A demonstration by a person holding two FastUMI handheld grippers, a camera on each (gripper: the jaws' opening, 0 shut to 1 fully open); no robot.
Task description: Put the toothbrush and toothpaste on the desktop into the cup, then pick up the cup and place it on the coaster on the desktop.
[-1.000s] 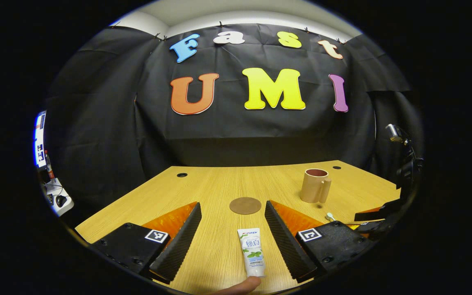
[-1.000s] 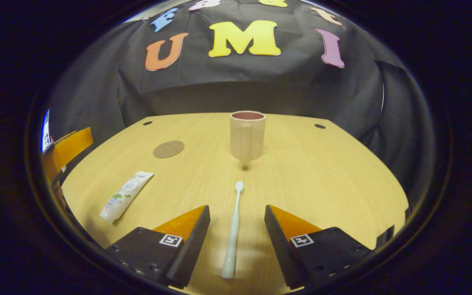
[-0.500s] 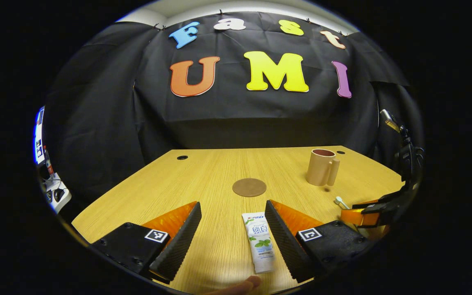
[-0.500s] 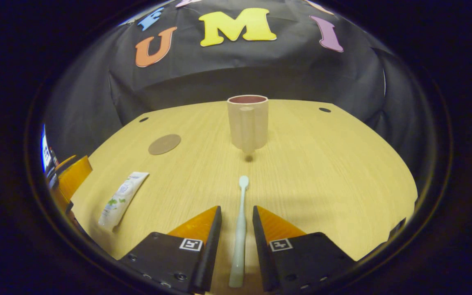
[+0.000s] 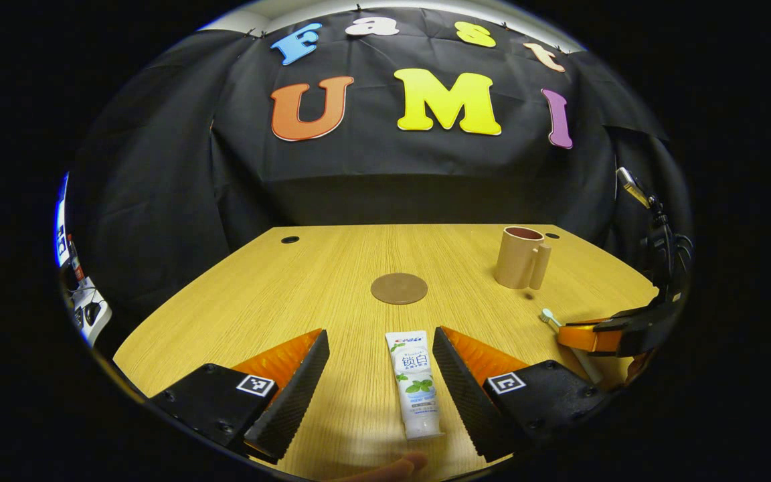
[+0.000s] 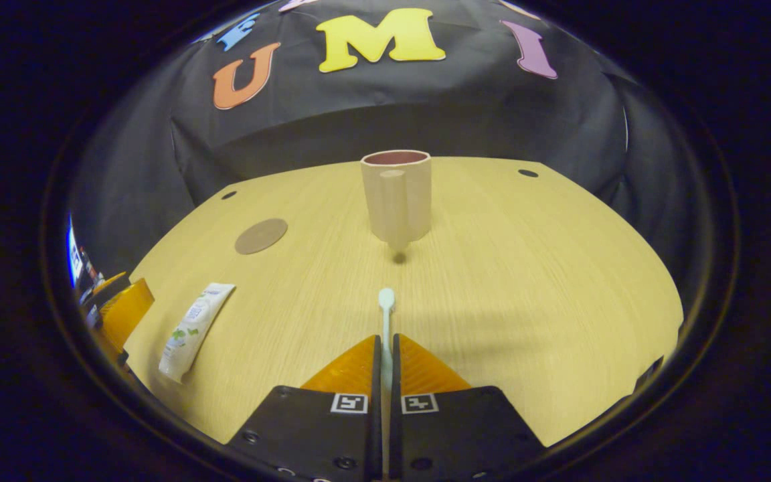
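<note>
The right gripper [image 6: 385, 348] has its jaws closed on the toothbrush [image 6: 385, 314], both fingers pressed against the handle, with the brush head sticking out ahead toward the cup [image 6: 396, 194]. The brush looks to lie low over the surface [image 6: 526, 281]; whether it has left the wood I cannot tell. The cup stands upright toward the far edge, its handle turned to this gripper, well apart from the brush head.

The left gripper [image 5: 380, 375] has its jaws open, one finger either side of the toothpaste [image 5: 415, 388], which lies flat near the near edge; neither finger touches the tube. The coaster [image 5: 399, 288] sits bare in the middle of the surface, beyond the tube and left of the cup.

By my reading the step in hand is the pickup of both items, the brush already gripped. Next the brush needs lifting, tipping upright and lowering into the cup's mouth without knocking the rim, while the left jaws close on the tube.
</note>
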